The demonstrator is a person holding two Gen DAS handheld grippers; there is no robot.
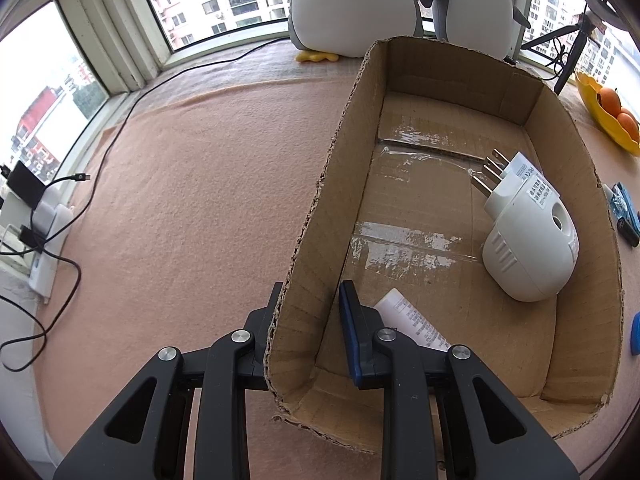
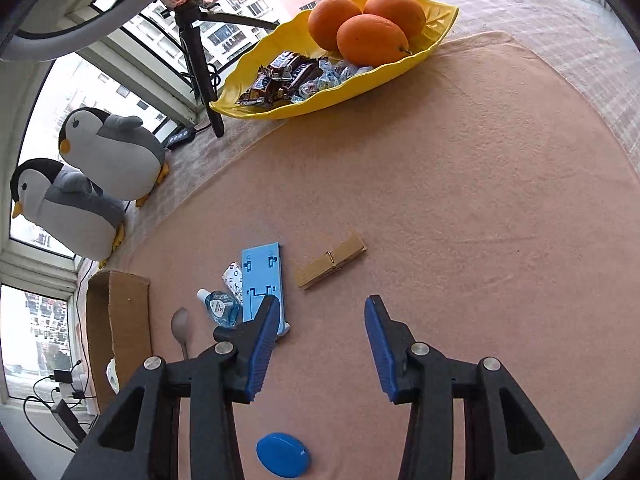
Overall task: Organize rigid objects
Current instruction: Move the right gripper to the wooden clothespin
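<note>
My left gripper (image 1: 310, 296) is shut on the near left wall of an open cardboard box (image 1: 440, 64), one finger outside and one inside. In the box lie a white plug-in device (image 1: 528, 236) and a white tube (image 1: 408, 320). My right gripper (image 2: 322, 304) hangs open over the pink mat with nothing between its blue pads. Just beyond its left finger lie a light blue plastic plate (image 2: 264, 276), a small blue bottle (image 2: 222, 306), a patterned sachet (image 2: 233, 276) and a spoon (image 2: 181, 326). A wooden clip (image 2: 332, 266) lies ahead; a blue round disc (image 2: 283, 454) lies below the gripper.
A yellow dish (image 2: 400, 68) with oranges and candy bars stands at the far edge of the mat. Two plush penguins (image 2: 112, 152) sit by the window. A tripod leg (image 2: 200, 68) stands beside the dish. Cables and a power strip (image 1: 48, 232) lie at the left.
</note>
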